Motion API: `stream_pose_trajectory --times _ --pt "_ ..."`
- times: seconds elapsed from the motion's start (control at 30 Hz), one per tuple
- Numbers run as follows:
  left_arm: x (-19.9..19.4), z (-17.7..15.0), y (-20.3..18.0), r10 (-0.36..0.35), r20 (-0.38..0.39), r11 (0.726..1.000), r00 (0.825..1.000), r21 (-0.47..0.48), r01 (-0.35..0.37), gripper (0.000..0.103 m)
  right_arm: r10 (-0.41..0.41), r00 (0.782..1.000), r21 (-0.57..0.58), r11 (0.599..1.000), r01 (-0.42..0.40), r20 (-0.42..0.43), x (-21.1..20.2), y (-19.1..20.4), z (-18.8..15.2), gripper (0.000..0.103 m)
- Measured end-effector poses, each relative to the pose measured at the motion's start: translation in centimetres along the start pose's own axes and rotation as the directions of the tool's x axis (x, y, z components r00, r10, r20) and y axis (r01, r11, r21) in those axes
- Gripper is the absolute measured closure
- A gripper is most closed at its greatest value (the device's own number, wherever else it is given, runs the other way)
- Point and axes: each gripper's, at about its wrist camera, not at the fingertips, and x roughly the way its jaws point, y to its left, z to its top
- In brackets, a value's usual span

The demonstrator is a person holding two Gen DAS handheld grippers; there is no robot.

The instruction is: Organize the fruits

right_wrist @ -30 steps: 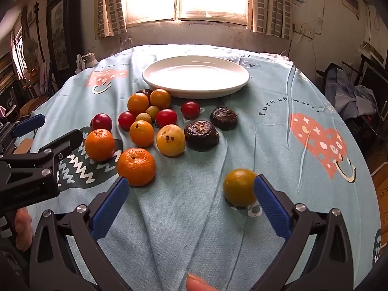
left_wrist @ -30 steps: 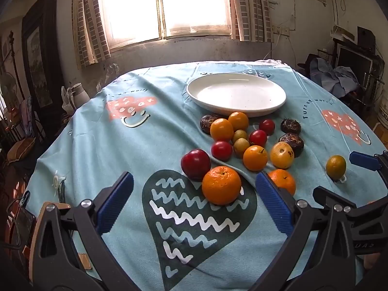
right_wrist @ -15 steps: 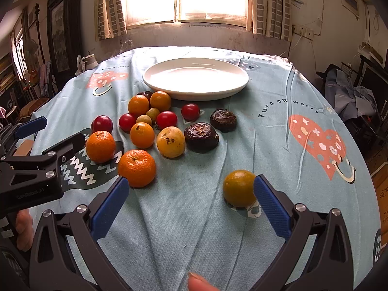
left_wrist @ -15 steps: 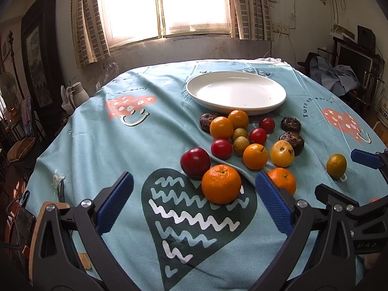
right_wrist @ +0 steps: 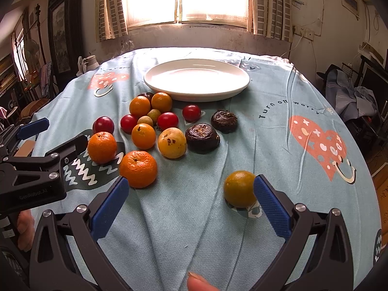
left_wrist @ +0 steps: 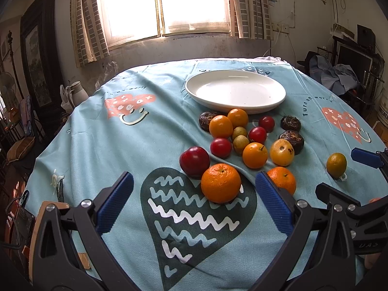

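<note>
A white plate point(left_wrist: 235, 89) point(right_wrist: 196, 78) sits empty at the far middle of the table. In front of it lies a cluster of fruit: several oranges, red plums, small green fruits, a yellow spotted fruit point(right_wrist: 172, 142) and dark brown ones point(right_wrist: 202, 137). My left gripper point(left_wrist: 194, 201) is open, just short of a large orange point(left_wrist: 220, 182) and a red plum point(left_wrist: 194, 161). My right gripper point(right_wrist: 191, 205) is open too; a lone greenish-orange citrus point(right_wrist: 238, 188) rests against the inner side of its right finger. Another orange point(right_wrist: 138, 169) lies by its left finger.
A light blue printed cloth point(right_wrist: 278, 145) covers the round table, with folds near the front. A white kettle point(left_wrist: 77, 93) stands beyond the left edge. Clothes and furniture crowd the right side of the room. A fingertip point(right_wrist: 198, 285) shows at the bottom of the right wrist view.
The right gripper has crept slightly forward toward the fruit. The left gripper has hardly moved. Both stay open and no fruit has shifted.
</note>
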Motion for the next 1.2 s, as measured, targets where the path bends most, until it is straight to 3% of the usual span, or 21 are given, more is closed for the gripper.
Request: stream_pose_trajectory --times 1.2 --pt "0.21 -0.34 -0.48 -0.001 -0.006 1.000 1.000 0.004 0.001 0.002 0.002 1.000 0.003 1.000 -0.002 0.006 -0.26 0.08 0.14 0.001"
